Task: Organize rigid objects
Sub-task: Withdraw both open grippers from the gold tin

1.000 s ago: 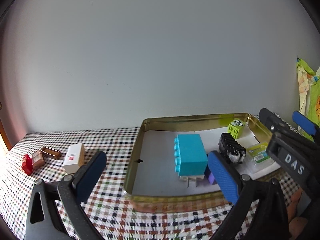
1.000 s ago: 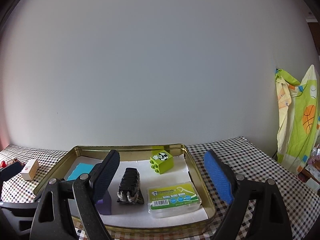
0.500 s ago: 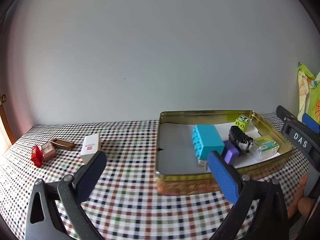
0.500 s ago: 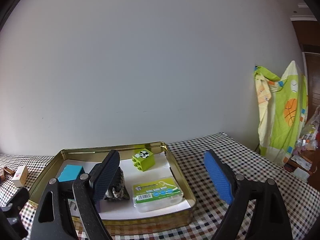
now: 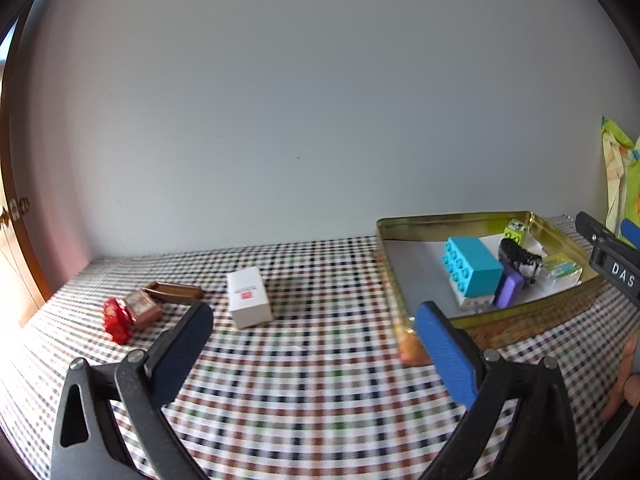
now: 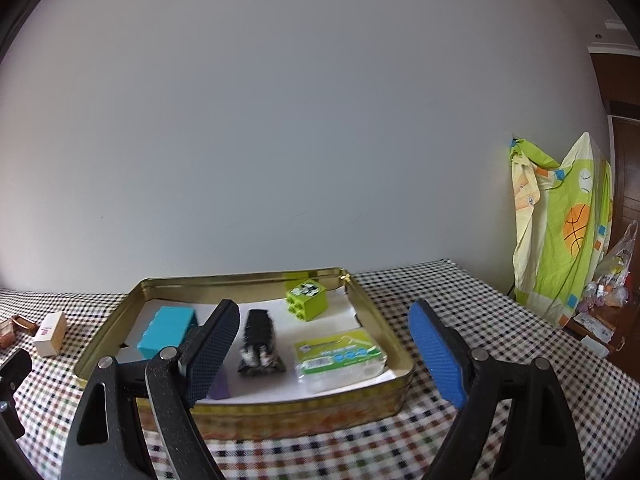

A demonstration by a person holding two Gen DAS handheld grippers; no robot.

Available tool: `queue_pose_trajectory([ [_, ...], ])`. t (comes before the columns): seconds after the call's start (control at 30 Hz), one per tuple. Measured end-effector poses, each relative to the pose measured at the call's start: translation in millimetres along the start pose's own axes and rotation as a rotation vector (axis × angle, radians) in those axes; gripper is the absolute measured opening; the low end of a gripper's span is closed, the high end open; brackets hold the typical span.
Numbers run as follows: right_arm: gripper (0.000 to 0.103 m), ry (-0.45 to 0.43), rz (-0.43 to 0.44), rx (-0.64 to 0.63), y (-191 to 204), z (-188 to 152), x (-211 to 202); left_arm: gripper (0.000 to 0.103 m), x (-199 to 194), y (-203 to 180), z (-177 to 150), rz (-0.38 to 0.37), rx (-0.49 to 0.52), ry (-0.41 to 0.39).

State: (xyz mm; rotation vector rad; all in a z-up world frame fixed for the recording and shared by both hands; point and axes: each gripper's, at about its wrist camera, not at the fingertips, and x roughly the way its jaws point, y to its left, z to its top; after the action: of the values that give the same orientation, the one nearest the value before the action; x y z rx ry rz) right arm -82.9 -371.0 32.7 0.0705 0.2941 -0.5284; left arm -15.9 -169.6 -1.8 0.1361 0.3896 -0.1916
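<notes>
A gold tin tray [image 5: 448, 222] [image 6: 240, 280] on the checked cloth holds a cyan brick [image 5: 472, 266] [image 6: 168, 330], a purple block [image 5: 509, 290], a black clip [image 5: 520, 262] [image 6: 260, 338], a green brick [image 6: 307, 300] and a green-labelled clear case [image 6: 340, 358]. A white box [image 5: 248, 296] [image 6: 50, 334], a red piece [image 5: 117, 318] and brown pieces [image 5: 160, 298] lie on the cloth left of the tray. My left gripper [image 5: 312, 344] is open and empty over the cloth near the white box. My right gripper [image 6: 324, 350] is open and empty at the tray's near side.
A plain wall stands behind the table. A green and yellow printed cloth [image 6: 560, 232] hangs at the right with clutter [image 6: 600, 304] below it. A wooden door edge [image 5: 16, 240] is at the far left.
My left gripper has swung left away from the tray toward the white box and the small pieces. My right gripper has drawn back a little from the tray. Both stay open.
</notes>
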Motion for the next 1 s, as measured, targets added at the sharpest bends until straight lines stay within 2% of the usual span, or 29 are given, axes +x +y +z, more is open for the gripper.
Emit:
queue_pose_trajectory([
  [0.33, 0.088, 0.002, 0.015, -0.014, 51.3, -6.7, -23.9, 0.102, -5.9, 67.5, -8.1, 0.066, 0.007, -0.011],
  [0.77, 0.088, 0.029, 0.127, -0.147, 182.7, -13.7, -38.3, 0.102, -6.6, 164.9, -20.7, 0.110, -0.061, -0.001],
  [1.0, 0.088, 0.026, 0.139, -0.236, 225.2, -19.1, -40.2, 0.102, -3.2, 201.0, -25.0, 0.117, -0.124, 0.018],
])
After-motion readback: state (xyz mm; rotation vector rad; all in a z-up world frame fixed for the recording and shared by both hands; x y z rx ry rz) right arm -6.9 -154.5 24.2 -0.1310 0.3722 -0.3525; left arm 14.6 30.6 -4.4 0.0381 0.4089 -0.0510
